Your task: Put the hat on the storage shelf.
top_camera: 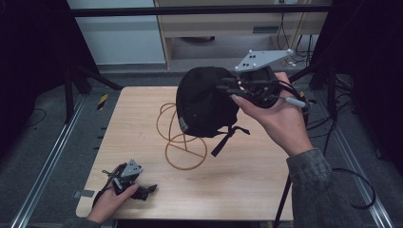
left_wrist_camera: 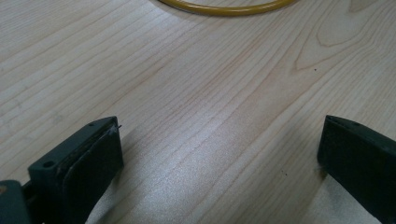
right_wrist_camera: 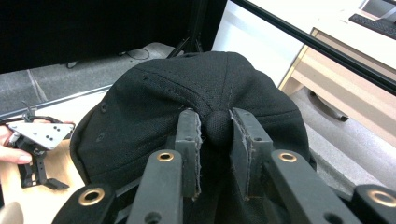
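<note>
Pale wood grain covers the desk, with grey floor and a dark frame around it. I have the right gripper lifted to the upper right of the high frame, its fingers clamped on the little button at the crown of a black cap, which hangs in the air above the middle of the desk. Below it sits a yellow wire stand (loops of bent wire, as far as I can tell). The left gripper rests at the lower left of the desk, fingers spread wide on nothing. I judge the pickup done; setting the cap down on the stand remains.
</note>
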Demonstrator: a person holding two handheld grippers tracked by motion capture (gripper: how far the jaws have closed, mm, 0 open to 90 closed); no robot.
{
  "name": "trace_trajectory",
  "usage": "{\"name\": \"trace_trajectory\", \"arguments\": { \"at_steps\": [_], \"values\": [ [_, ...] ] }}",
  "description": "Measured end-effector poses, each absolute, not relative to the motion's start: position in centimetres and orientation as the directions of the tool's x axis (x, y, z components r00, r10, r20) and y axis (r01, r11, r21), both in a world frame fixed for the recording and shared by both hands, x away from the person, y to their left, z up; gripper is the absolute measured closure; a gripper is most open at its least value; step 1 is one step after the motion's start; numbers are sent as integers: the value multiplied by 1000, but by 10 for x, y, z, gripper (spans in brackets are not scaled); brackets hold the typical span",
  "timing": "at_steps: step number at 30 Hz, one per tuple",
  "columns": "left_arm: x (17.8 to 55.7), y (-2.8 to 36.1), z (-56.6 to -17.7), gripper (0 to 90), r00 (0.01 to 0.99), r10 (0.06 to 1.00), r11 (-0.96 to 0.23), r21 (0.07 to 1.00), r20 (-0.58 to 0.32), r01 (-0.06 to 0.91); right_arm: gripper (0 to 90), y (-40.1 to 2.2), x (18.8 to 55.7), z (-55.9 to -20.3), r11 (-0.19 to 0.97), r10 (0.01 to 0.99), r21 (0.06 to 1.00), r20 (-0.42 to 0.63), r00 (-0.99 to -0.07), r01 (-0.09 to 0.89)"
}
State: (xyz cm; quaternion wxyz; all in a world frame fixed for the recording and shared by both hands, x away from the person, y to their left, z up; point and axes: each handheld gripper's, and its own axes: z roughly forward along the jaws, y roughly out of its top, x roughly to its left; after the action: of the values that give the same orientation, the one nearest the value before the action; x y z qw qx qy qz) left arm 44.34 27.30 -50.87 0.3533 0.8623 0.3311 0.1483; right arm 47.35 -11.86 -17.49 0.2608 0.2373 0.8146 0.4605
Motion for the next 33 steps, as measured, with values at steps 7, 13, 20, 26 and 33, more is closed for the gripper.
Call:
{"name": "trace_trajectory", "arguments": {
  "at_steps": [7, 13, 20, 26, 33],
  "values": [
    [443, 273, -509, 0, 737, 676, -531, 708, 22, 466, 736, -105, 489, -178, 464, 618, 872, -194, -762, 155],
    [443, 273, -509, 0, 738, 675, -533, 707, 23, 466, 736, -92, 500, -182, 472, 611, 865, -180, -771, 172],
    [443, 273, -509, 0, 738, 675, -533, 707, 23, 466, 735, -73, 512, -190, 477, 597, 860, -165, -785, 182],
    [443, 273, -509, 0, 738, 674, -533, 707, 23, 465, 735, -61, 519, -195, 489, 584, 852, -161, -796, 187],
    [444, 273, -509, 0, 739, 673, -533, 707, 21, 466, 735, -47, 524, -202, 510, 567, 839, -163, -808, 188]
  ]
}}
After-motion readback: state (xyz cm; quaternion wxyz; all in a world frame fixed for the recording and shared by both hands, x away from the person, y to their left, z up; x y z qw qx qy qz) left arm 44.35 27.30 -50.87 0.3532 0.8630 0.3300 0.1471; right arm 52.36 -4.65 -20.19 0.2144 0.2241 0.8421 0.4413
